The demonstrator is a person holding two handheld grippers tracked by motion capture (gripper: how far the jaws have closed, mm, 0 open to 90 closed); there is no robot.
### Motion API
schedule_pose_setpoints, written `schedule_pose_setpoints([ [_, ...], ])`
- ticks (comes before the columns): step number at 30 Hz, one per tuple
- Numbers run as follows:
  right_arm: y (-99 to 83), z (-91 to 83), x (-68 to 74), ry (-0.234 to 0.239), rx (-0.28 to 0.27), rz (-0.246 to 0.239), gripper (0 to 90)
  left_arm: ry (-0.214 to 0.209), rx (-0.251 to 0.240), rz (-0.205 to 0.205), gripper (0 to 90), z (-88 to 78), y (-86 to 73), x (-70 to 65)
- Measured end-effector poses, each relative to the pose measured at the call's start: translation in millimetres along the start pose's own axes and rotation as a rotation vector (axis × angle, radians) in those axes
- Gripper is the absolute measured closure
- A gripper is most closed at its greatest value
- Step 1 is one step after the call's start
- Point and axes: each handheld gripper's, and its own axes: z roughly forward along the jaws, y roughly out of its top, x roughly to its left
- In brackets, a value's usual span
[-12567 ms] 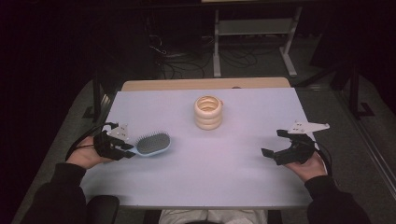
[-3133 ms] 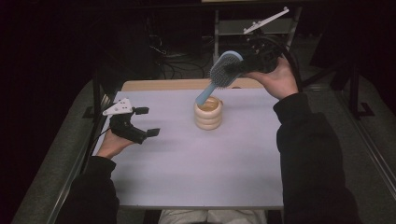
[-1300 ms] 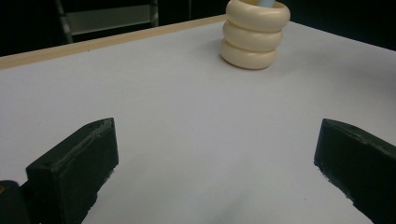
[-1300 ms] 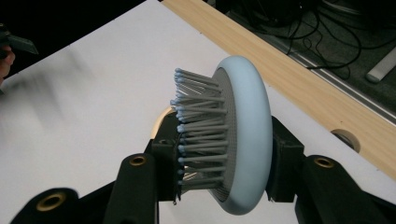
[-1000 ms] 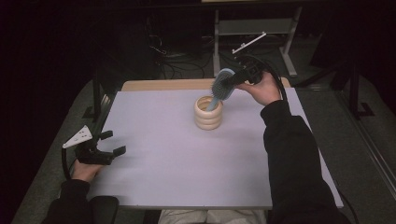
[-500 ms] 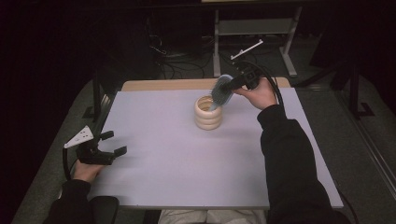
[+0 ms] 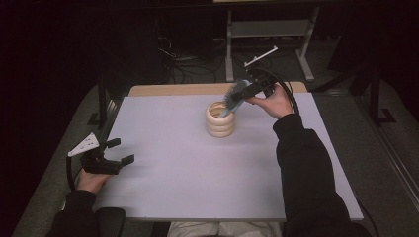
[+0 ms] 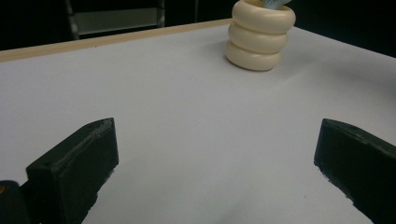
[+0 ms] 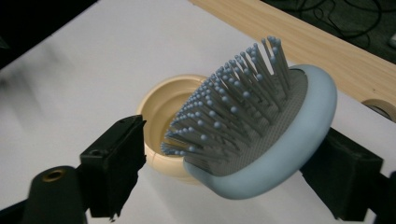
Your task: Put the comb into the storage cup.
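At the table's twelve o'clock end, your right gripper [image 7: 247, 92] has just been opening its jaws; the light-blue hairbrush [image 9: 261, 140] sits loosely between them, its handle down in the cream ringed holder [image 7: 220, 119]. At eight o'clock, your left gripper [image 7: 118, 152] rests with jaws wide and empty.

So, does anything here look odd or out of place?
Only the hairbrush: it stands handle-down in the cream ringed holder and leans askew over its rim, head sticking out between the right gripper and its just-opened jaws. Nothing spilled or damaged.
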Motion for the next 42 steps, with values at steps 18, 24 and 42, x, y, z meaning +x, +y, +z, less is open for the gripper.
schedule_pose_setpoints([
  [18, -15.7, -12.4, -0.8, -0.053, -0.096, -0.056, 0.0, 0.014, 0.012, -0.006, 0.0, -1.6, 1.7, 0.3],
  [24, -25.5, -18.5, 1.4, -0.065, -0.110, -0.088, 0.0, 0.016, 0.020, -0.008, 0.0, -1.0, 1.5, -0.6],
  [42, -59.9, -36.9, -5.9, -0.047, -0.196, -0.062, 0.0, 0.023, 0.038, -0.010, 0.0, 0.2, -0.8, -0.7],
])
